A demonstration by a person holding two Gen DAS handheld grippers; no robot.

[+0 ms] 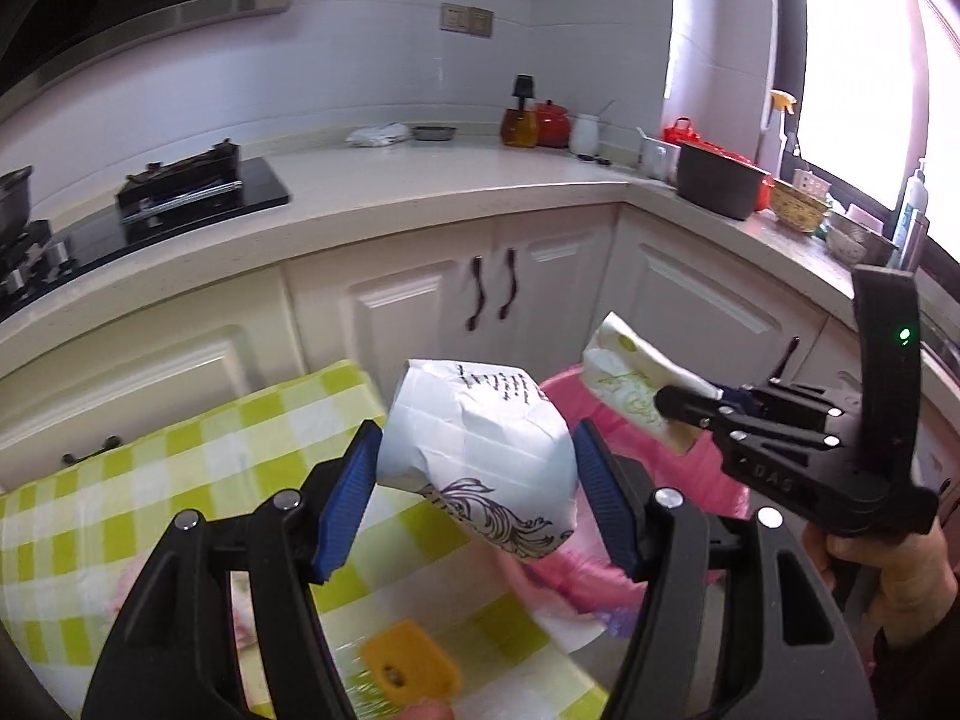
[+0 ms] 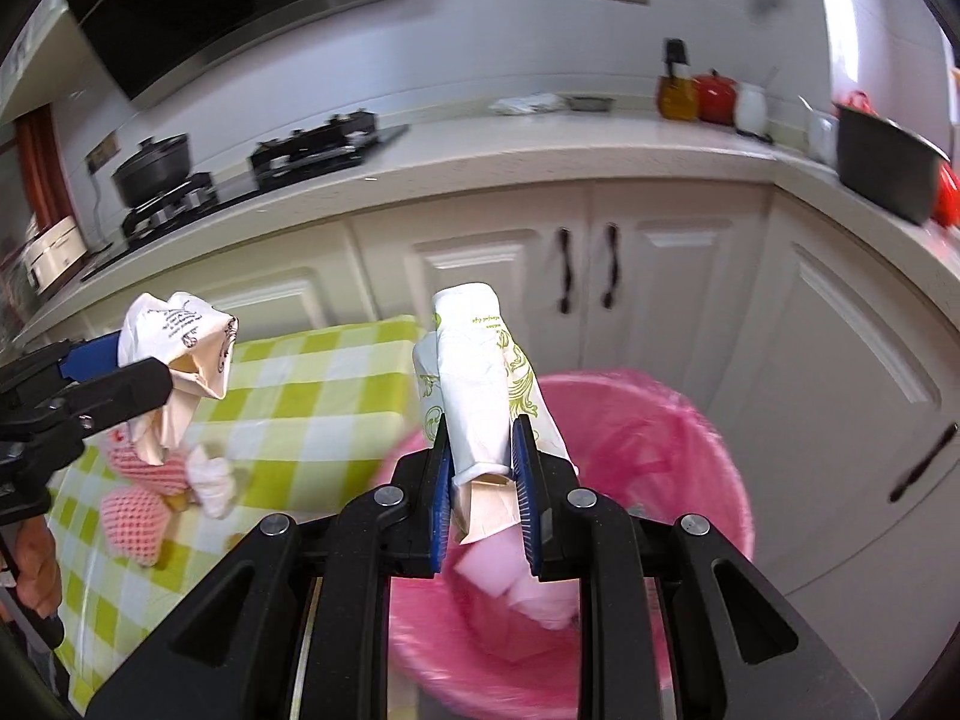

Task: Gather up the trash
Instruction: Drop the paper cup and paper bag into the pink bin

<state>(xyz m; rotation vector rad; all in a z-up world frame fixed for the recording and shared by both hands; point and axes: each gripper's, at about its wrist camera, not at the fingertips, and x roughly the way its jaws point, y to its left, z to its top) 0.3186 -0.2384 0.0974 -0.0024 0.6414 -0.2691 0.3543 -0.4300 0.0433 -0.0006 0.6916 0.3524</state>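
Observation:
My left gripper [image 1: 477,480] is shut on a crumpled white paper bag with black print [image 1: 480,450], held above the table edge near the pink bin; it also shows in the right wrist view [image 2: 174,354]. My right gripper [image 2: 480,480] is shut on a folded white paper packet with green print [image 2: 480,384], held over the pink-lined trash bin [image 2: 690,438]. The packet and right gripper show in the left wrist view [image 1: 630,384]. The bin [image 1: 726,480] stands on the floor beside the table.
The table has a green-and-white checked cloth [image 2: 312,396] with pink foam net sleeves [image 2: 135,516], a white crumpled scrap [image 2: 210,480] and a yellow piece [image 1: 411,666]. White cabinets [image 2: 660,276] and a worktop with stove, pots and jars stand behind.

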